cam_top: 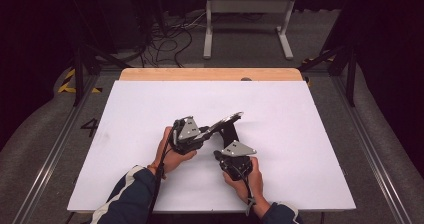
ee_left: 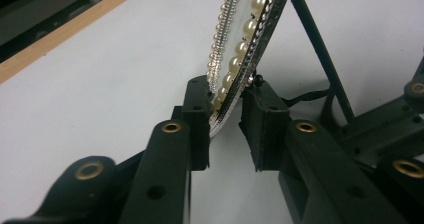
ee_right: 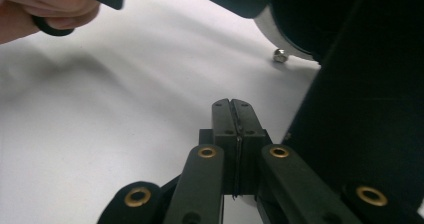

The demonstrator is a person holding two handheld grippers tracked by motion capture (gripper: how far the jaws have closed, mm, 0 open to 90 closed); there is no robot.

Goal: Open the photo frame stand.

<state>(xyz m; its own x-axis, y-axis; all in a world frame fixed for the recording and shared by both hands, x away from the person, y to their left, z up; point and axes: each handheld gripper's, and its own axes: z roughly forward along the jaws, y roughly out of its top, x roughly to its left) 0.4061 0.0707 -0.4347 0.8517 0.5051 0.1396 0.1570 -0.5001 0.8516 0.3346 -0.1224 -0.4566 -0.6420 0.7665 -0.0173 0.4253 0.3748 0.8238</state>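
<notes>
The left gripper [ee_left: 225, 116] is clasping the rim of a pearl-edged frame [ee_left: 245, 39]; the right gripper [ee_right: 234, 109] is resting fully closed, holding nothing. With so shallow a hold, the frame risks slipping and toppling onto the table [cam_top: 300, 134].

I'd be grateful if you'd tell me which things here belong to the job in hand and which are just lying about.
In the job:
- pearl-rimmed frame
- its black prop
- left tool, jaws around the frame's rim
- right tool, shut

Lying about:
- white metal stand
- floor cables
</notes>
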